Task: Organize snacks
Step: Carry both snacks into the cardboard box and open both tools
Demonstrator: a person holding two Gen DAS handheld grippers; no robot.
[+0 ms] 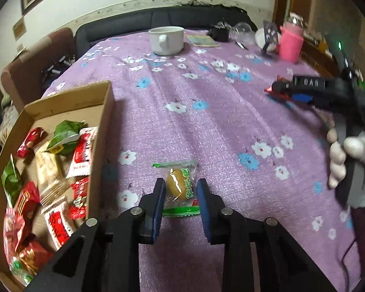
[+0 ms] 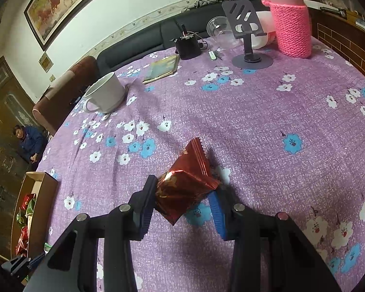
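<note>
A cardboard box (image 1: 104,112) at the left of the purple flowered table holds several red, green and beige snack packets. My left gripper (image 1: 181,189) straddles a clear green-edged packet with a yellow cake (image 1: 178,187) that lies on the cloth; the jaws stand on either side of it, and I cannot tell if they press it. My right gripper (image 2: 185,192) is shut on a red foil snack packet (image 2: 186,182), held above the cloth. The right gripper also shows in the left wrist view (image 1: 304,90), held by a gloved hand. The box shows at the left of the right wrist view (image 2: 29,194).
A white mug (image 1: 166,40) (image 2: 105,93), a flat booklet (image 2: 161,69), a black pot (image 2: 187,45), a grey phone stand (image 2: 249,48), a clear bowl (image 2: 217,28) and a pink knitted bottle (image 2: 292,22) stand at the far side. A person sits at the left (image 2: 28,141).
</note>
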